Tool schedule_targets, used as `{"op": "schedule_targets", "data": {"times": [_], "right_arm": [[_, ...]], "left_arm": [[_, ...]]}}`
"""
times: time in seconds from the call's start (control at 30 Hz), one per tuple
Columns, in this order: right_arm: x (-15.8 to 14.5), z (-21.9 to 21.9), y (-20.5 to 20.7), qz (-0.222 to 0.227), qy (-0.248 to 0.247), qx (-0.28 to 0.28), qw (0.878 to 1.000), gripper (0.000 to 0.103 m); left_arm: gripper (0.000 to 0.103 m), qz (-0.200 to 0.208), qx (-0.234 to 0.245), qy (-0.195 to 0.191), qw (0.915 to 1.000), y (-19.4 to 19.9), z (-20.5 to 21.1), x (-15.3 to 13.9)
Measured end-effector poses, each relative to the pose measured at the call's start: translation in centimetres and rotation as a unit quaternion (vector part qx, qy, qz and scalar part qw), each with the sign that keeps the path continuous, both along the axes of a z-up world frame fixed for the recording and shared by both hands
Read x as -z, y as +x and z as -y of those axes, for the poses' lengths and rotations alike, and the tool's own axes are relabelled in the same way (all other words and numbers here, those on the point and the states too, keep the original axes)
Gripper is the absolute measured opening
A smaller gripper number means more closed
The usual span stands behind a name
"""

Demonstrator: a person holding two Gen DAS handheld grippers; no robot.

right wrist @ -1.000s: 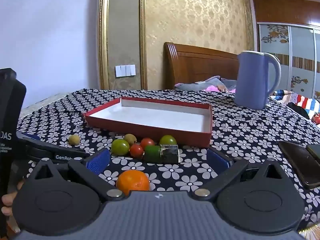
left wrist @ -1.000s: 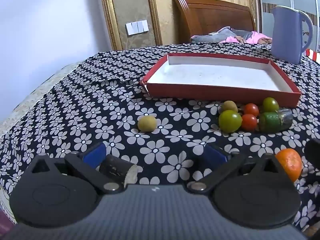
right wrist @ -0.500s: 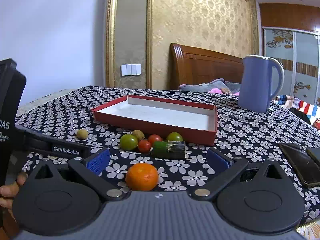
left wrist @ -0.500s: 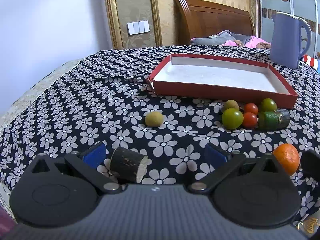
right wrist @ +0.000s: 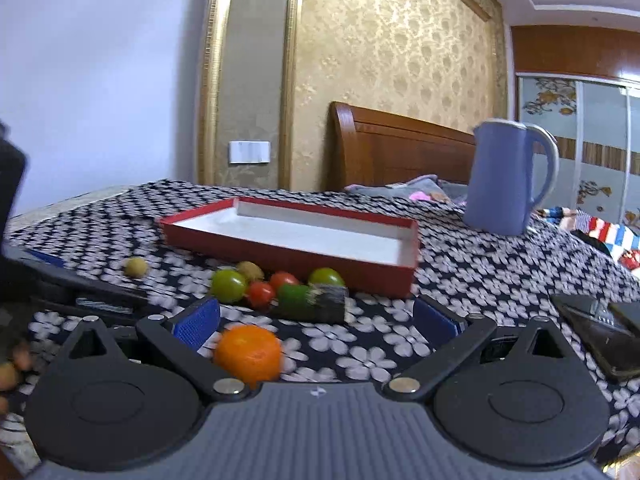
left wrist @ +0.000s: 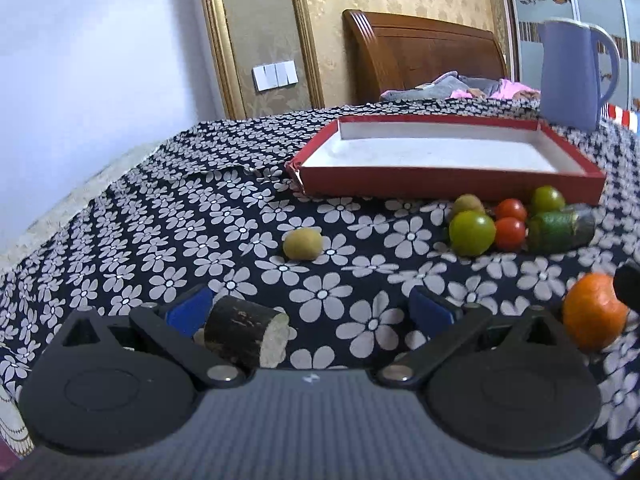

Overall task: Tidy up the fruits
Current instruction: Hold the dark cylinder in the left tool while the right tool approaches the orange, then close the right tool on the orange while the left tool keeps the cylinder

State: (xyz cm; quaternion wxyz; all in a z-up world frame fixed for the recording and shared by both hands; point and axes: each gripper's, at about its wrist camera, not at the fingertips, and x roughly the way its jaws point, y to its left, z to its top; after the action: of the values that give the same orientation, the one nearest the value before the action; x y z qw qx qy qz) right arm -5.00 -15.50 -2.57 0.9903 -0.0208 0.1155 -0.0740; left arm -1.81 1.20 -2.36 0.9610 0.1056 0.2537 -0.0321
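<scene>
A red tray [left wrist: 448, 179] with a white floor lies on the flowered cloth; the right wrist view shows the red tray [right wrist: 360, 268] too. In front of it sit a green tomato [left wrist: 472, 233], red tomatoes [left wrist: 509, 233], a cucumber piece [left wrist: 558, 230] and a small yellow-green fruit [left wrist: 303, 243]. My left gripper [left wrist: 310, 306] is open, with a dark cut stub [left wrist: 244, 334] lying against its left finger. My right gripper [right wrist: 316, 316] is open, and an orange [right wrist: 248, 354] lies between its fingers near the left one. That orange [left wrist: 594, 316] shows at right in the left wrist view.
A blue pitcher [right wrist: 506, 178] stands behind the tray at right. Two dark phones [right wrist: 600, 326] lie on the cloth at far right. The left gripper's body [right wrist: 60, 284] and a hand [right wrist: 12, 360] fill the right view's left edge. A wooden headboard [left wrist: 424, 60] stands behind the table.
Both grippers have lowered and eased forward, so the table items look closer. The stub now shows more fully by the left finger; the orange sits deeper between the right fingers.
</scene>
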Motion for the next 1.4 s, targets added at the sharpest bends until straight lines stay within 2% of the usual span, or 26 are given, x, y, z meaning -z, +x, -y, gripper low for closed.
{"op": "schedule_targets", "data": {"times": [0.07, 0.2, 0.27, 0.43, 0.8, 1.1, 1.4], "right_arm": [[0.9, 1.0, 0.4, -0.009, 0.021, 0.002, 1.000, 0.103], [1.0, 2.5, 0.3, 0.002, 0.070, -0.007, 0.998, 0.103], [1.1, 3.1, 0.6, -0.007, 0.098, -0.021, 0.995, 0.103], [1.6, 4.4, 0.5, -0.001, 0.151, -0.017, 0.988, 0.103], [1.6, 4.0, 0.7, -0.011, 0.143, -0.020, 0.990, 0.103], [1.6, 3.9, 0.7, -0.010, 0.142, -0.017, 0.990, 0.103], [1.4, 3.3, 0.1, 0.004, 0.114, -0.016, 0.993, 0.103]], "left_arm": [[0.103, 0.009, 0.005, 0.007, 0.9999, -0.2, 0.2, 0.0], [0.103, 0.021, 0.018, 0.011, 0.9996, -0.3, 0.2, 0.1], [0.103, 0.023, 0.022, 0.001, 0.9995, -0.4, -0.1, 0.1], [0.103, 0.016, 0.016, -0.007, 0.9997, -0.2, -0.3, 0.1], [0.103, 0.032, 0.028, 0.016, 0.9990, -0.7, 0.2, 0.3], [0.103, 0.026, 0.021, 0.006, 0.9994, -0.5, -0.3, 0.3], [0.103, 0.025, 0.020, 0.003, 0.9995, -0.5, -0.3, 0.3]]}}
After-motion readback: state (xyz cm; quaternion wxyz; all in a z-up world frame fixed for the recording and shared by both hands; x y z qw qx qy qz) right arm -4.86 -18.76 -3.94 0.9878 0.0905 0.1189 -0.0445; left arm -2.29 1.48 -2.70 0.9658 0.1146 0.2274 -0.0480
